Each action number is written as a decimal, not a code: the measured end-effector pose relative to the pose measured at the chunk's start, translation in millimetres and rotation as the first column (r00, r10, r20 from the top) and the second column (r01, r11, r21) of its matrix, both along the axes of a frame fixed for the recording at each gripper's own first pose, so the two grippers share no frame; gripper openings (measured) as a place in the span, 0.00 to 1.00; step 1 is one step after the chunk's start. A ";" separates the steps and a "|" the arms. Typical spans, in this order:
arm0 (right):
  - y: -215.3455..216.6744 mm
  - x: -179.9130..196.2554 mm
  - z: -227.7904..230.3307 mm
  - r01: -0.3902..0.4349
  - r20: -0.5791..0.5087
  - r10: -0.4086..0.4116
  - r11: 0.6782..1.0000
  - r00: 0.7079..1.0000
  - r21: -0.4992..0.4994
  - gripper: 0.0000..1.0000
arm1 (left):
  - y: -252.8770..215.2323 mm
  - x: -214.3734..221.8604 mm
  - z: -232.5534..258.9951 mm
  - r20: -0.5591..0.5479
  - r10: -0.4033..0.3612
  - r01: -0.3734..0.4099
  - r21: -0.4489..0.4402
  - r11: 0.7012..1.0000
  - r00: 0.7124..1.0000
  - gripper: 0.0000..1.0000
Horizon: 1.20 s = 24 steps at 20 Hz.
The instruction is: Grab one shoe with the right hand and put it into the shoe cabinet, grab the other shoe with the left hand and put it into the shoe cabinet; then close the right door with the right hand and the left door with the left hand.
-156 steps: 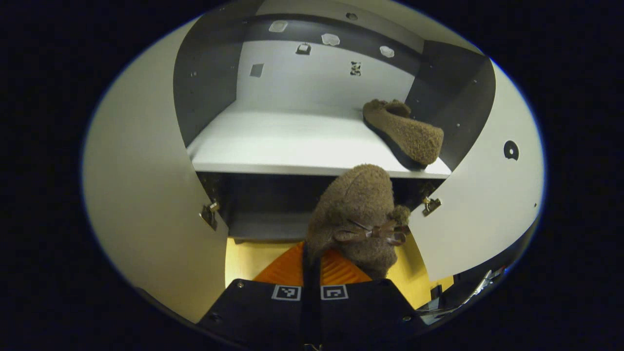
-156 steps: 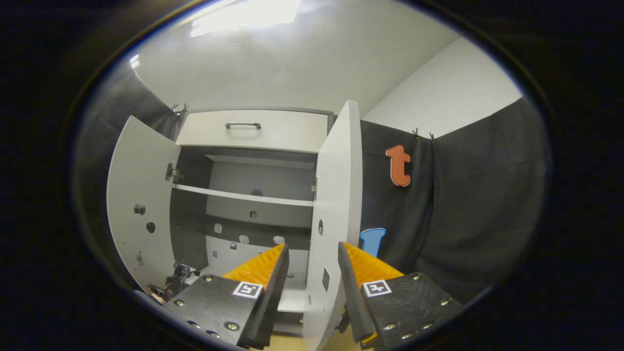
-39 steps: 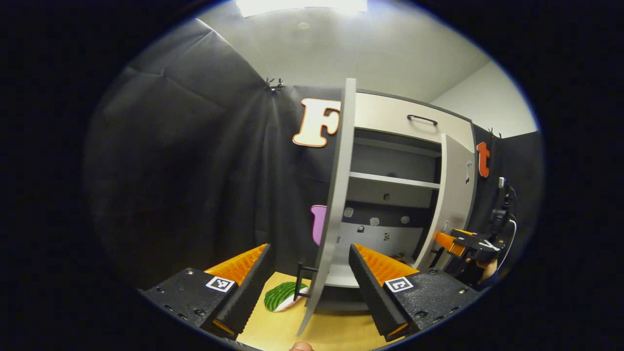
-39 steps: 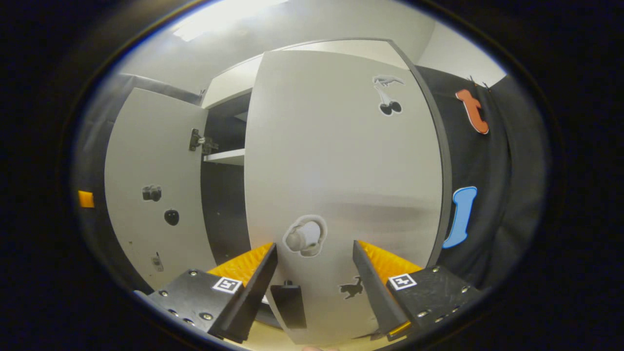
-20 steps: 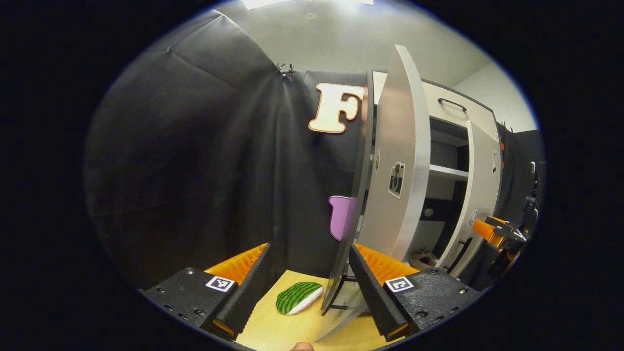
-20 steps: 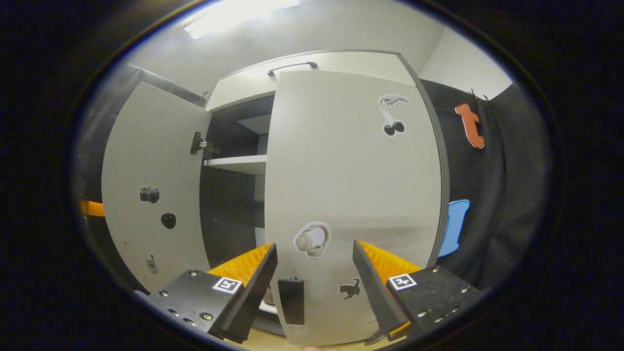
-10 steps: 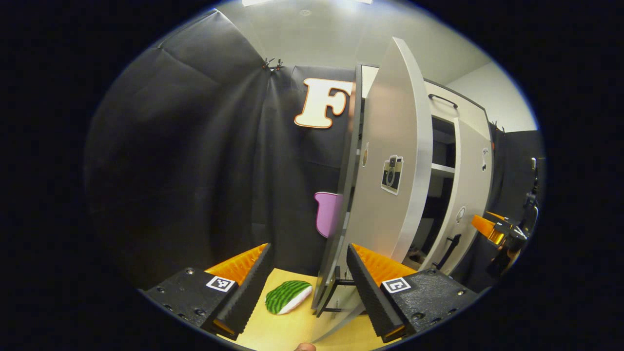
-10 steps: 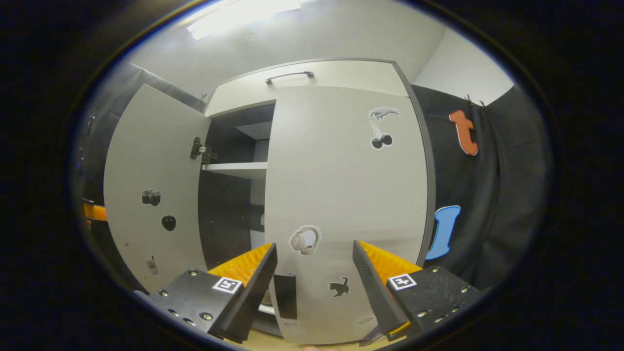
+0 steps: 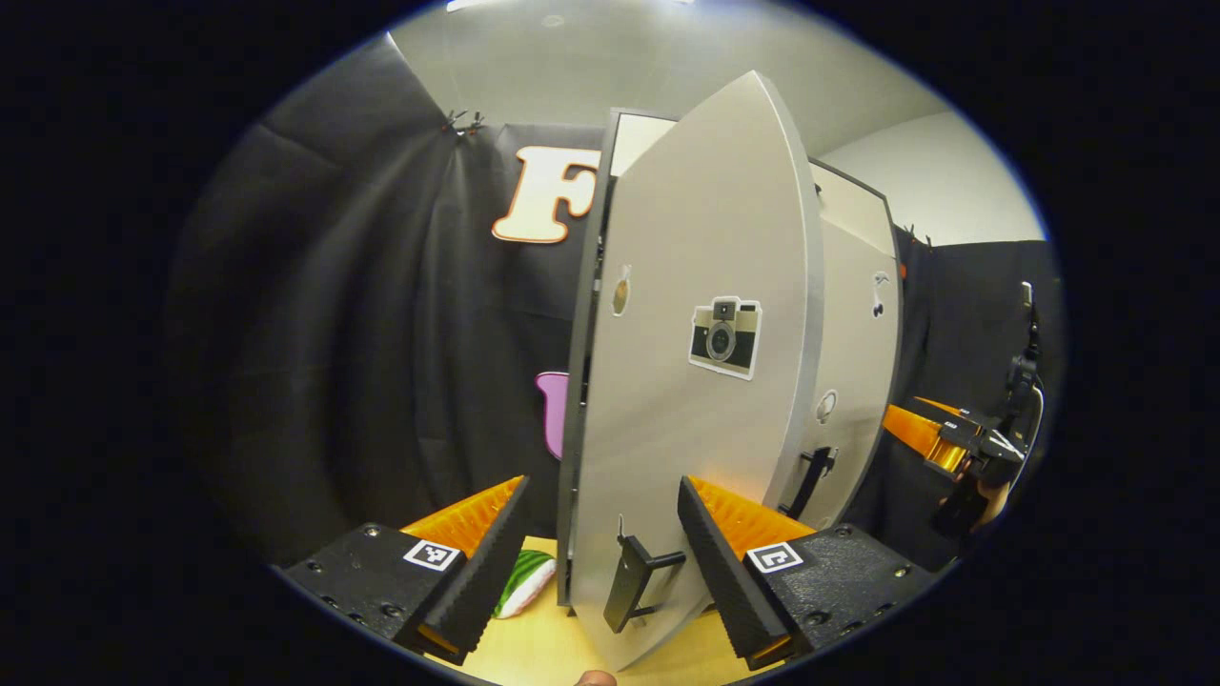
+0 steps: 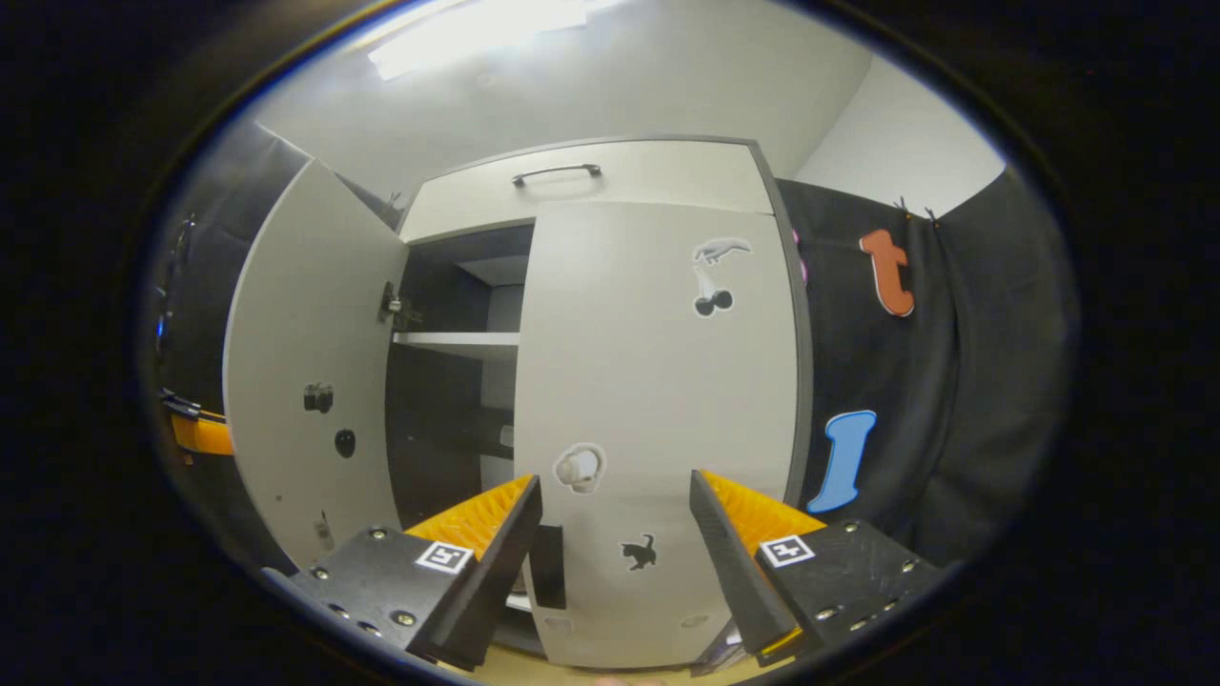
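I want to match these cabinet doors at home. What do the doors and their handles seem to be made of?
Left door and right door: probably laminated board, going by the smooth matt pale-grey face and darker edge band. Left door's handle: a black bar, matt; metal or plastic, I cannot tell which. Drawer handle above: a thin dark bar, likely metal.

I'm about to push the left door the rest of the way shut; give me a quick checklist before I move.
1. Right door against the cabinet: looks closed, ok.
2. Left door closed: not ok, it stands partly open.
3. Left gripper open and straddling the left door's lower edge by its handle: ok.
4. Right gripper open, gripping nothing: ok.
5. Shoes on the shelf: cannot tell, the doors hide them.
6. Gap between the doors free of obstruction: cannot tell from here.
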State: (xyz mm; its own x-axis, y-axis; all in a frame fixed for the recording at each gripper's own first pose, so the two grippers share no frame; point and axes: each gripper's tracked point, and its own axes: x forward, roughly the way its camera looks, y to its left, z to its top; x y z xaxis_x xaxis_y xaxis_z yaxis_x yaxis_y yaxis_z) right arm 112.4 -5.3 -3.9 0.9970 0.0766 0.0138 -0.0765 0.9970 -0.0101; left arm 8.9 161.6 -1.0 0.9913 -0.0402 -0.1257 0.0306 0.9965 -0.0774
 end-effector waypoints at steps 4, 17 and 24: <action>-17.6 -8.6 1.1 0.036 -0.006 -0.036 0.999 0.999 -0.007 0.94 | -20.4 12.3 -2.8 0.000 -0.056 0.056 -0.014 0.998 0.998 0.94; -51.3 -19.7 -1.2 0.097 -0.024 -0.097 0.995 0.995 -0.030 0.89 | -82.5 53.5 -17.4 0.007 -0.191 0.191 -0.037 0.981 0.982 0.94; -73.1 -29.1 -3.0 0.137 -0.033 -0.138 0.990 0.990 -0.033 0.89 | -102.7 86.7 -18.2 0.026 -0.192 0.192 -0.021 0.981 0.981 0.94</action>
